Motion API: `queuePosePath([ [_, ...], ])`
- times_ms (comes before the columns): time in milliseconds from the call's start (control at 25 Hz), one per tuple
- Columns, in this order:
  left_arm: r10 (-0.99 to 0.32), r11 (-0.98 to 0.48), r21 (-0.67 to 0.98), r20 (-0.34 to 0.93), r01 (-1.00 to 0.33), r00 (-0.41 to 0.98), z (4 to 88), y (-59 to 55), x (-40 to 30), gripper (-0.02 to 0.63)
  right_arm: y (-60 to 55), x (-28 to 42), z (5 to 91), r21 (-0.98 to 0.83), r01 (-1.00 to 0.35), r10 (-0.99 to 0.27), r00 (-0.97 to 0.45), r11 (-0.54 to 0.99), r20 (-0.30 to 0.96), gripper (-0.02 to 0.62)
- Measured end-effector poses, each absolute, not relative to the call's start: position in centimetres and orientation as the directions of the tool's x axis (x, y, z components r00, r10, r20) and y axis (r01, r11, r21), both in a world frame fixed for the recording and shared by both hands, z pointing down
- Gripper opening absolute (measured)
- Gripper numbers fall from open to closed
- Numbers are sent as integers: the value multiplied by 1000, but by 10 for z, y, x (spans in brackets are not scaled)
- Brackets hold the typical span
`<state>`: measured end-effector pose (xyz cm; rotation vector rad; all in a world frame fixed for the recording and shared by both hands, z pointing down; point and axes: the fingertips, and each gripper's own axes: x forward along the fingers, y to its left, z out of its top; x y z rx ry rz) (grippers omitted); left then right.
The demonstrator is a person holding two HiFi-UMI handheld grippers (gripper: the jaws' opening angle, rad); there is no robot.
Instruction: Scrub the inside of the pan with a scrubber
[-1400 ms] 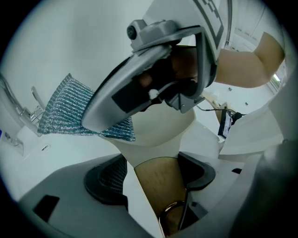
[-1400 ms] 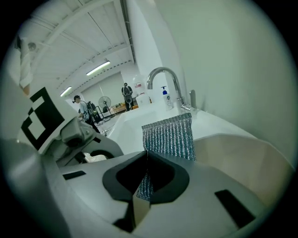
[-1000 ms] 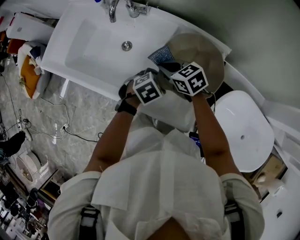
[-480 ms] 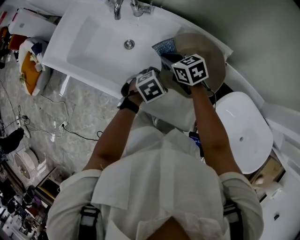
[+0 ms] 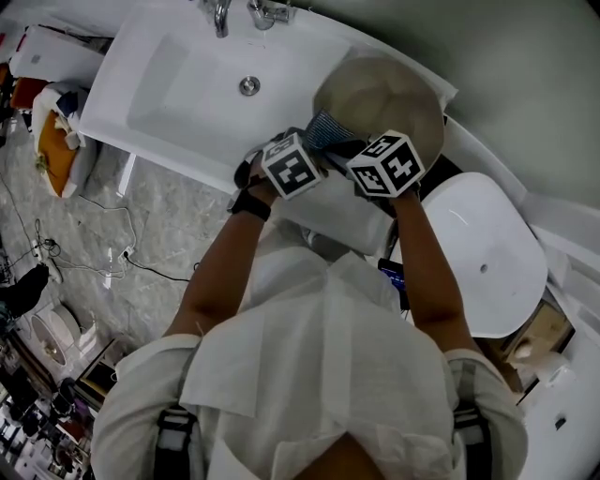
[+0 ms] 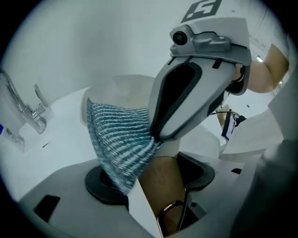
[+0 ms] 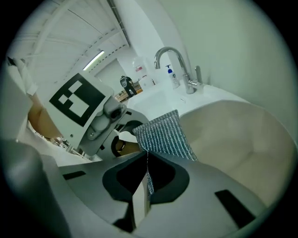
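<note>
A round pan [image 5: 380,94] with a pale inside stands on the white counter right of the sink. Between the jaws of my left gripper [image 5: 314,155] lies its brown handle [image 6: 163,179], with a metal ring at the end, and the jaws hold it. My right gripper [image 5: 345,145] is shut on a blue-and-white striped scrubber [image 5: 326,127]. The scrubber [image 7: 163,135] hangs at the pan's near-left rim, over the pale pan wall [image 7: 233,139]. In the left gripper view the scrubber [image 6: 118,139] droops from the right gripper [image 6: 156,137] just above the handle.
A white sink [image 5: 178,84] with a chrome faucet [image 5: 220,14] lies left of the pan. A soap bottle [image 7: 172,76] stands by the faucet [image 7: 174,58]. A second white basin [image 5: 487,253] sits to the right. Cables and clutter cover the floor at left.
The right gripper with the scrubber pushed out over the pan's left side, then drew back to the near rim, uncovering more of the pan's inside. The left gripper kept its place on the handle.
</note>
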<state>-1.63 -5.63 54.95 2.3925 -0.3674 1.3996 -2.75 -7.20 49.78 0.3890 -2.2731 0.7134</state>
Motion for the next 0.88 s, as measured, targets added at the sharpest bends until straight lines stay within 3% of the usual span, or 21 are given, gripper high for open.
queuePosePath([
  [160, -53, -909, 157, 876, -387, 479, 549, -56, -15, 331, -55, -11, 498, -379, -484, -44, -659, 789, 751, 17],
  [440, -54, -907, 157, 877, -390, 478, 546, -55, -15, 330, -47, -22, 493, -348, -537, -112, -648, 768, 753, 17],
  [880, -56, -906, 158, 874, -393, 482, 544, -54, -16, 321, -25, 60, 498, -213, -765, -383, -517, 608, 765, 17],
])
